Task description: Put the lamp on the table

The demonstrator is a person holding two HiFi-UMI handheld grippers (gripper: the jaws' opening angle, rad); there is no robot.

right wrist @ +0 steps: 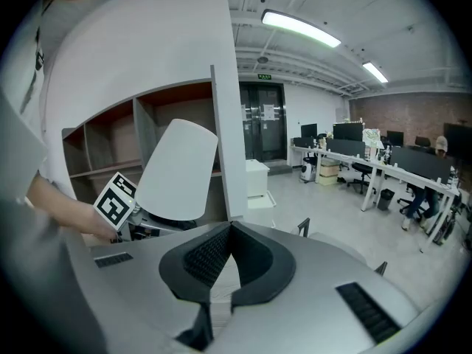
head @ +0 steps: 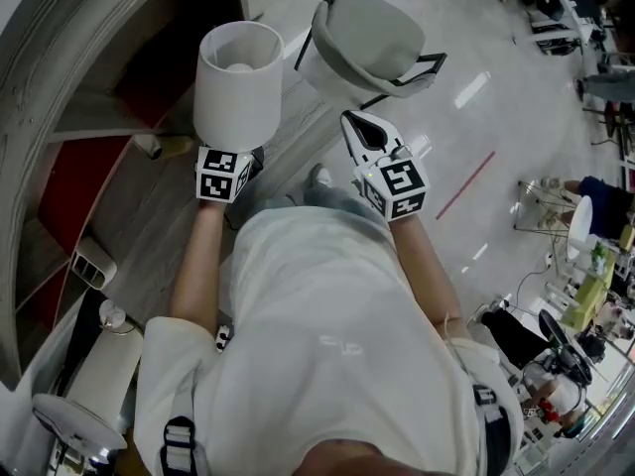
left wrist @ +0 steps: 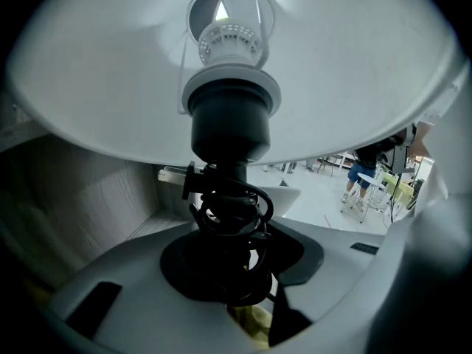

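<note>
Head view: the left gripper carries the lamp upright beside the shelving; its own view shows jaws clamped, apparently on the cord-wrapped stem, for transport; the right gripper, its view shows, rides closed and empty.

Seen from above: a person in a white shirt, both arms forward. Left gripper carries the lamp, white shade opening upward; the grip itself is hidden under the shade. Right gripper is near it, jaws pointing forward, close together, nothing in them. Grey chair ahead. Shelves at left. Red line on the glossy floor.
</note>
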